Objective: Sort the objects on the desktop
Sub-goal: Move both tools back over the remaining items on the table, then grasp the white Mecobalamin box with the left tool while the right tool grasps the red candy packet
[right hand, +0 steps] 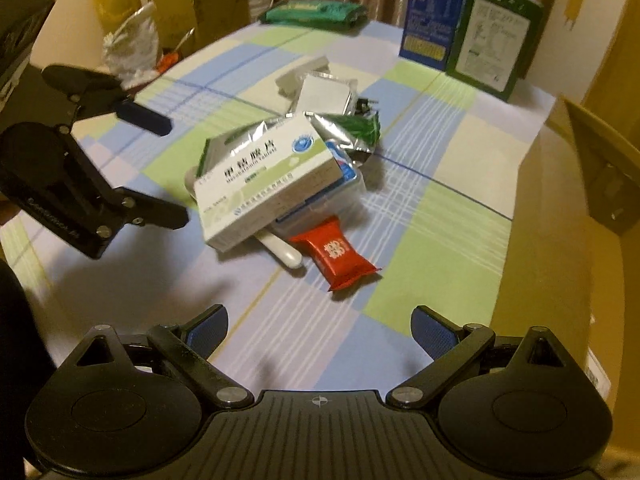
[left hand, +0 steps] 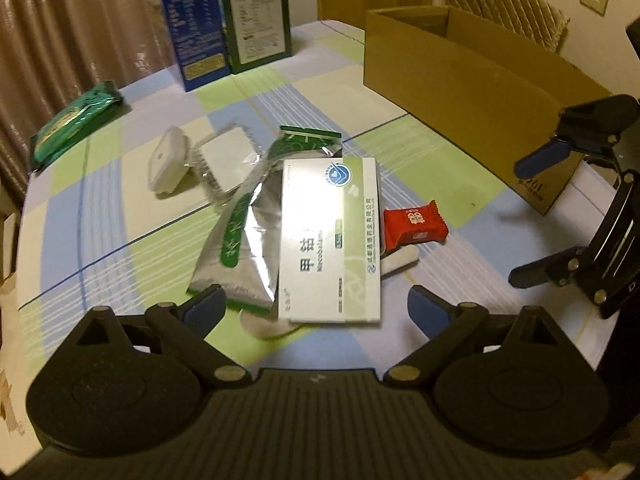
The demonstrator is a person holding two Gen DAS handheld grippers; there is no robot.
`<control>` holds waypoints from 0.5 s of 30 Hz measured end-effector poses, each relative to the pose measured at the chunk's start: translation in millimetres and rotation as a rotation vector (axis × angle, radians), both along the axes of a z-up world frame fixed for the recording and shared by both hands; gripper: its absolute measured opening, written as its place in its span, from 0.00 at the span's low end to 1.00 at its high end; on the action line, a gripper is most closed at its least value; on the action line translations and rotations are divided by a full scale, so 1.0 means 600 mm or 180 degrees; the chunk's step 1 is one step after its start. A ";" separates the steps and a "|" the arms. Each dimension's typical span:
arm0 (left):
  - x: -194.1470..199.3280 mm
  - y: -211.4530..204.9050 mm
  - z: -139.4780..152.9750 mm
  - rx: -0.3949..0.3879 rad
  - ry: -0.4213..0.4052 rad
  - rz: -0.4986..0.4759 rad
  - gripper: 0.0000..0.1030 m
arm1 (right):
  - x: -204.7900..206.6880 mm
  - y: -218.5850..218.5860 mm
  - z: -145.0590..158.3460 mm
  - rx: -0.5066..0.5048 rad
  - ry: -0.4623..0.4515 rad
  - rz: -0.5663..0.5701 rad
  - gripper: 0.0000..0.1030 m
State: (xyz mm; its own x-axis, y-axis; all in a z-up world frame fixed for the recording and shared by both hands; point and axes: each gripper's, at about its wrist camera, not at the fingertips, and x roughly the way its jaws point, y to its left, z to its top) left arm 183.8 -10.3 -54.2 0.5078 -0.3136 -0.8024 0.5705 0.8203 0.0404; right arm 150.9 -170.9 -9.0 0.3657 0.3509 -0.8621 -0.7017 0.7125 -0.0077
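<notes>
A pile lies mid-table: a white-and-green medicine box (left hand: 330,240) (right hand: 266,178) on top, a silver-green foil pouch (left hand: 248,236) (right hand: 346,130), a red snack packet (left hand: 414,222) (right hand: 334,254), and a white stick-like object (left hand: 400,260) (right hand: 280,250) under the box. My left gripper (left hand: 316,308) is open and empty, just in front of the box; it also shows in the right wrist view (right hand: 172,168). My right gripper (right hand: 320,326) is open and empty, short of the red packet; it also shows in the left wrist view (left hand: 528,220).
An open cardboard box (left hand: 472,80) stands at the right. Blue (left hand: 192,20) and green (left hand: 258,12) cartons stand at the back. A green packet (left hand: 76,120) lies far left. A white case (left hand: 168,160) and a sachet (left hand: 228,156) lie behind the pile.
</notes>
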 end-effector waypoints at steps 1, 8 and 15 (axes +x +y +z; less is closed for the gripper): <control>0.008 -0.005 -0.006 0.0004 0.0007 -0.0027 0.90 | 0.006 0.002 -0.005 -0.0011 0.0020 0.0032 0.93; 0.044 -0.036 -0.039 0.0107 0.0012 -0.0304 0.82 | 0.045 0.020 -0.038 -0.0147 0.0049 0.0292 0.87; 0.064 -0.054 -0.064 0.0203 0.0064 -0.0534 0.72 | 0.081 0.038 -0.068 -0.0306 0.0077 0.0482 0.73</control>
